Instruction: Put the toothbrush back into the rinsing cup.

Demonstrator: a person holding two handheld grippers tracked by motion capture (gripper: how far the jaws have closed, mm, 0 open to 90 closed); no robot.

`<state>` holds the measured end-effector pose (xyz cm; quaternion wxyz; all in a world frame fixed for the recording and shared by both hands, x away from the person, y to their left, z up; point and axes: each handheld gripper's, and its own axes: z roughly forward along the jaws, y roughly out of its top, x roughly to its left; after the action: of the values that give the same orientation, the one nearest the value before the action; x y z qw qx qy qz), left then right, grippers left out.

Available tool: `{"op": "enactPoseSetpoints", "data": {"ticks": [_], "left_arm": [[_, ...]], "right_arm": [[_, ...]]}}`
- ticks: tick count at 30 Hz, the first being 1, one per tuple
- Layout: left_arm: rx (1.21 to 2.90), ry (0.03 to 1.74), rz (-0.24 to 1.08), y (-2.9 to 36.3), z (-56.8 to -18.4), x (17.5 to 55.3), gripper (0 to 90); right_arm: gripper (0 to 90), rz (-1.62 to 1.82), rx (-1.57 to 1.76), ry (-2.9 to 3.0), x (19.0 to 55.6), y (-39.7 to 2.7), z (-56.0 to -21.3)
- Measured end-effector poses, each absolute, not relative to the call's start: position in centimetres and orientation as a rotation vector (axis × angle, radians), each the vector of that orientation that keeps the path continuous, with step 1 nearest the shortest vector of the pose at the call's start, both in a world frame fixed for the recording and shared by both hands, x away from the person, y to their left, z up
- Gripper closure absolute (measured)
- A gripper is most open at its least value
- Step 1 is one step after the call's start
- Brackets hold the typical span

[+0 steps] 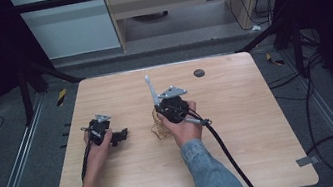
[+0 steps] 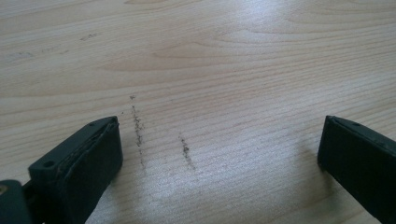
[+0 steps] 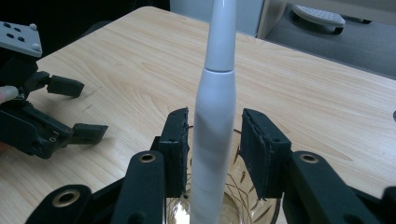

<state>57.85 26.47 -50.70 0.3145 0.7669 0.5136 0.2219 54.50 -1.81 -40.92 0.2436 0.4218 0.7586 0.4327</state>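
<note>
Right gripper view: white toothbrush handle [image 3: 212,126] upright.

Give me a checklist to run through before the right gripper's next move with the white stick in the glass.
1. White stick stands in the glass: ok.
2. Right gripper straddles the stick, one finger on each side: ok.
3. Fingers press firmly on the stick: not ok, a gap shows beside one finger.
4. Left gripper is open with nothing but bare table between its fingers: ok.
5. Left gripper is apart from the glass: ok.
6. Stick's lower end is seated on the glass bottom: cannot tell, it is hidden.
</note>
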Motion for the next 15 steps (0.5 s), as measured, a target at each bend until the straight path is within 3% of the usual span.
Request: {"op": "enactPoseSetpoints", "data": {"ticks": [15], "left_arm": [[2.022, 1.351, 0.584, 26.48, -50.7, 57.87, 0.0]], "right_arm": [[60.2, 1.173, 1.131, 2.079, 54.11, -2.14, -40.33]]}}
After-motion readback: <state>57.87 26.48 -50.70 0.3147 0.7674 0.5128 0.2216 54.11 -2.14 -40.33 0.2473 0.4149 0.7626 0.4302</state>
